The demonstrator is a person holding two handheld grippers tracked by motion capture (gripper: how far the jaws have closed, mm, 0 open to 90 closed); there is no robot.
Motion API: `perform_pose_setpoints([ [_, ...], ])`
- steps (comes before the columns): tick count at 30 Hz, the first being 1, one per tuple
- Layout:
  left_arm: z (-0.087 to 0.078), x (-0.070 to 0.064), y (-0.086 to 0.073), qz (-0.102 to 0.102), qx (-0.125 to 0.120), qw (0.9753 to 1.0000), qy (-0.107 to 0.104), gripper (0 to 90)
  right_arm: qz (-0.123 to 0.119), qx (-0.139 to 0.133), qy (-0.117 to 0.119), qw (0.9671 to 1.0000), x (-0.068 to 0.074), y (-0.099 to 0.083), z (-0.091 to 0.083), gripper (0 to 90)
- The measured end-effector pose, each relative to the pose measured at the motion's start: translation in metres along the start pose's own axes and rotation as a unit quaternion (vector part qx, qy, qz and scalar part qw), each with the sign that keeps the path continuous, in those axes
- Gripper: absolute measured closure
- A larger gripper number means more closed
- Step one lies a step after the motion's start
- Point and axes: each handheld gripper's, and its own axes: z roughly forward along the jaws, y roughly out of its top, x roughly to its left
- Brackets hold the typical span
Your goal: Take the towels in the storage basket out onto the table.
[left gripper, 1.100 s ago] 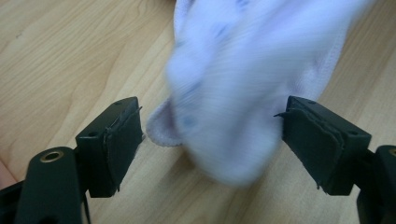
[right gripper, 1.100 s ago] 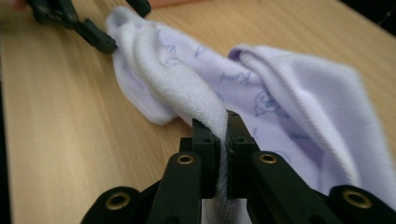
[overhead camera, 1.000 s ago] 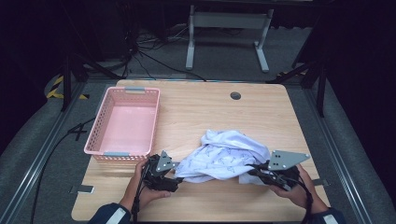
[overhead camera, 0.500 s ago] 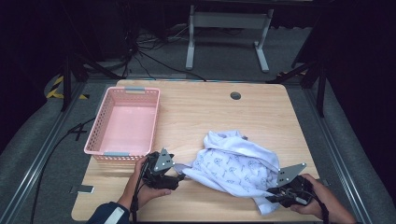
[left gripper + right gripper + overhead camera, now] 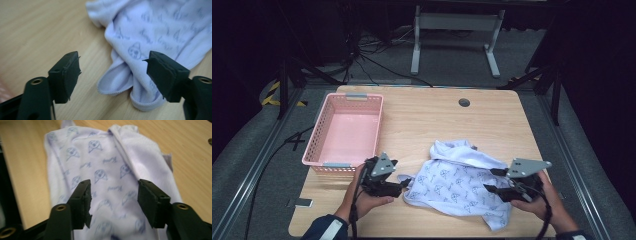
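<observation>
While both grippers sit low at the near edge of the counter (image 5: 422,120), a white garment (image 5: 457,182) printed with small blue figures lies spread between them on the near right part of the wood. The left gripper (image 5: 404,184) rests just at the garment's left corner, held in the person's left hand (image 5: 367,197); in the left gripper view its jaws stand spread wide, with a folded hem of the garment (image 5: 125,82) lying on the counter between them and untouched by either jaw. The right gripper (image 5: 489,181) sits over the garment's right side, held in the right hand (image 5: 539,202); in the right gripper view its jaws are also spread apart, hovering over the printed cloth (image 5: 110,185) with nothing pinched. The garment is rumpled at its far end, where a collar-like fold rises, and flatter toward the near edge, where one corner reaches close to the counter's rim. A pink basket (image 5: 324,150) stands at the left of the counter, just far of the left gripper and well apart from the garment. A small round hole (image 5: 464,102) shows in the counter at its far side. Beyond the counter, a grey metal stand (image 5: 454,30) sits on the dark floor among cables.
</observation>
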Motion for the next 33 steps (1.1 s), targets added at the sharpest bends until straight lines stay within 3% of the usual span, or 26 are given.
perform_pose_setpoints([
  [1, 0.012, 0.000, 0.000, 0.003, 0.022, 0.9998, 0.002, 33.9, -0.009, 0.001, -0.008, 0.9999, 0.000, 0.005, 0.007, 44.8],
  [3, 0.023, 0.001, 0.000, 0.008, 0.036, 0.9993, 0.008, 35.2, -0.025, 0.023, 0.001, 0.9994, 0.000, 0.021, 0.031, 41.8],
  [5, 0.031, 0.003, 0.000, 0.002, 0.053, 0.9985, 0.012, 39.2, -0.044, 0.038, -0.018, 0.9981, -0.002, 0.033, 0.052, 41.8],
  [7, 0.039, 0.004, -0.003, -0.001, 0.069, 0.9976, 0.007, 40.8, -0.026, 0.048, -0.016, 0.9984, -0.007, 0.038, 0.067, 43.4],
  [9, 0.046, 0.003, -0.007, 0.001, 0.086, 0.9963, 0.001, 44.7, -0.020, 0.066, -0.041, 0.9968, -0.013, 0.040, 0.079, 49.5],
  [11, 0.046, 0.003, -0.009, 0.001, 0.083, 0.9965, -0.008, 54.3, -0.007, 0.072, -0.039, 0.9966, -0.017, 0.039, 0.084, 53.9],
  [12, 0.046, 0.002, -0.009, 0.000, 0.084, 0.9963, -0.016, 55.6, 0.003, 0.082, -0.041, 0.9958, -0.022, 0.035, 0.088, 65.2],
  [13, 0.046, 0.002, -0.009, 0.000, 0.084, 0.9963, -0.016, 57.8, 0.003, 0.082, -0.041, 0.9958, -0.022, 0.035, 0.088, 65.2],
  [14, 0.045, 0.001, -0.009, 0.009, 0.094, 0.9950, -0.033, 67.2, -0.002, 0.088, -0.048, 0.9949, -0.024, 0.030, 0.088, 81.4],
  [15, 0.045, 0.001, -0.009, 0.009, 0.094, 0.9950, -0.033, 73.3, -0.002, 0.088, -0.048, 0.9949, -0.024, 0.030, 0.088, 81.4],
  [16, 0.043, -0.002, -0.009, 0.017, 0.100, 0.9942, -0.035, 73.3, -0.005, 0.089, -0.055, 0.9945, -0.026, 0.028, 0.087, 86.5],
  [18, 0.038, -0.006, -0.009, 0.037, 0.103, 0.9939, -0.014, 84.7, 0.001, 0.074, -0.069, 0.9949, -0.031, 0.024, 0.077, 87.9],
  [20, 0.029, -0.009, -0.012, 0.046, 0.111, 0.9928, 0.002, 85.7, 0.010, 0.055, -0.089, 0.9945, -0.037, 0.021, 0.061, 88.0],
  [23, 0.007, -0.006, -0.019, 0.025, 0.106, 0.9938, 0.019, 86.0, 0.042, 0.022, -0.123, 0.9913, -0.050, 0.014, 0.029, 88.0],
  [26, -0.026, 0.003, -0.036, -0.001, 0.090, 0.9950, 0.043, 86.0, 0.086, -0.001, -0.162, 0.9830, -0.068, -0.002, -0.002, 88.0],
  [27, -0.026, 0.003, -0.036, -0.001, 0.090, 0.9950, 0.043, 86.0, 0.113, -0.012, -0.180, 0.9771, -0.078, -0.013, -0.014, 88.1],
  [28, -0.045, 0.009, -0.050, -0.021, 0.086, 0.9944, 0.059, 86.0, 0.129, -0.014, -0.193, 0.9726, -0.084, -0.020, -0.021, 88.0],
  [31, -0.067, 0.017, -0.070, -0.051, 0.072, 0.9930, 0.078, 86.0, 0.161, -0.014, -0.224, 0.9611, -0.101, -0.041, -0.035, 88.0],
  [32, -0.067, 0.017, -0.070, -0.051, 0.072, 0.9930, 0.078, 86.0, 0.173, -0.013, -0.226, 0.9586, -0.105, -0.047, -0.037, 88.0],
  [33, -0.076, 0.019, -0.080, -0.064, 0.072, 0.9926, 0.074, 86.0, 0.181, -0.009, -0.224, 0.9576, -0.108, -0.052, -0.037, 87.9],
])
